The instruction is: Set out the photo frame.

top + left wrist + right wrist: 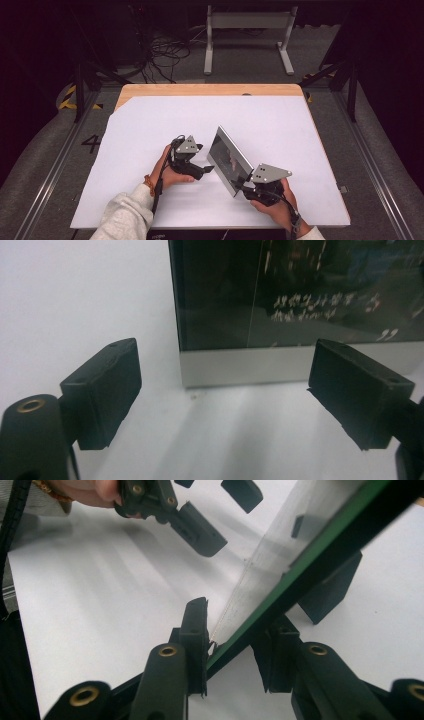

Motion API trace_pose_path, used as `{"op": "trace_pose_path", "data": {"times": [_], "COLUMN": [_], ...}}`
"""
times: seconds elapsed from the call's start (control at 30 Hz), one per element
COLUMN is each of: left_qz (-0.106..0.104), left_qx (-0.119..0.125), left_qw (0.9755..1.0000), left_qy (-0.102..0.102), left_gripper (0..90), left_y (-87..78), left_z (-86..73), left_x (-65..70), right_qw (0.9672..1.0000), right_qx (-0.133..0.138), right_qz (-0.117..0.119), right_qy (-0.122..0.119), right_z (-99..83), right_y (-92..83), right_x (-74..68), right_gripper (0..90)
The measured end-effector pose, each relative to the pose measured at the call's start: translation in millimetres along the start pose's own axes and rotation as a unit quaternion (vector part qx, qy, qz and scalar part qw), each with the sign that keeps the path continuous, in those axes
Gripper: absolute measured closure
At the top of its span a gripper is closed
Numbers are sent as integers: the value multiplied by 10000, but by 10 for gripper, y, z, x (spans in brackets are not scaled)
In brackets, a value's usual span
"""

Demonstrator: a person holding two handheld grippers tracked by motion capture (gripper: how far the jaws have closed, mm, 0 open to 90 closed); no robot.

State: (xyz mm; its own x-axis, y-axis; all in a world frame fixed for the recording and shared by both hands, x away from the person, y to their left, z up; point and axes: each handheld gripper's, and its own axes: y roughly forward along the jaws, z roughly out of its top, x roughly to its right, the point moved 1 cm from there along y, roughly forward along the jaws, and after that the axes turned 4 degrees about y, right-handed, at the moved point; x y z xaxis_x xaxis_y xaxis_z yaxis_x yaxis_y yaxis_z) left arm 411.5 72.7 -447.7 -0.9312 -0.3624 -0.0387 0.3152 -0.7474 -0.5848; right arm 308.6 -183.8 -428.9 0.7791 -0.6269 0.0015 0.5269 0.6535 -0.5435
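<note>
A flat picture frame [227,157] with a glossy dark face and a silver border stands tilted on the white sheet [150,130]. My right gripper [245,186] grips the frame's near bottom corner. In the right gripper view its jaws [232,640] press on both sides of the frame's edge [300,545], and a black back stand [330,587] shows behind it. My left gripper [207,169] is open just left of the frame. In its own view the two pads [225,395] stand wide apart before the silver lower border [300,290], with nothing between them.
The white sheet covers most of a wooden table, whose bare far edge [210,90] shows. Beyond it on the floor are a white stand [247,30] and loose cables [165,55]. The sheet's front edge lies close behind both hands.
</note>
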Motion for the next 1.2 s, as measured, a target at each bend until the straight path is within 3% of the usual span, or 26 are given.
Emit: {"op": "trace_pose_path", "data": {"times": [0.03, 0.13, 0.3, 0.7, 1.2], "left_qz": [-54, -200, -252, -661, -641], "left_qx": [67, 4, 2, 10, -250], "left_qw": [9999, 9998, 9997, 9976, 9973], "left_qy": [62, -1, -4, 190, 242], "left_gripper": [143, 132, 132, 187, 198], "left_y": [24, 88, 162, 240, 135], "left_z": [22, 40, 52, 104, 76], "left_x": [-25, -64, -99, -35, 32], "right_qw": [10000, 10000, 10000, 10000, 9999], "right_qx": [0, 2, -1, 39, 66], "right_qz": [1, 11, 24, 13, -81], "right_qy": [8, 3, 0, 59, 75], "right_z": [-5, -7, -11, -28, -65], "right_y": [-4, -4, -5, -12, -53], "right_x": [0, -7, -5, 4, 119], "right_gripper": [702, 708, 710, 724, 783]}}
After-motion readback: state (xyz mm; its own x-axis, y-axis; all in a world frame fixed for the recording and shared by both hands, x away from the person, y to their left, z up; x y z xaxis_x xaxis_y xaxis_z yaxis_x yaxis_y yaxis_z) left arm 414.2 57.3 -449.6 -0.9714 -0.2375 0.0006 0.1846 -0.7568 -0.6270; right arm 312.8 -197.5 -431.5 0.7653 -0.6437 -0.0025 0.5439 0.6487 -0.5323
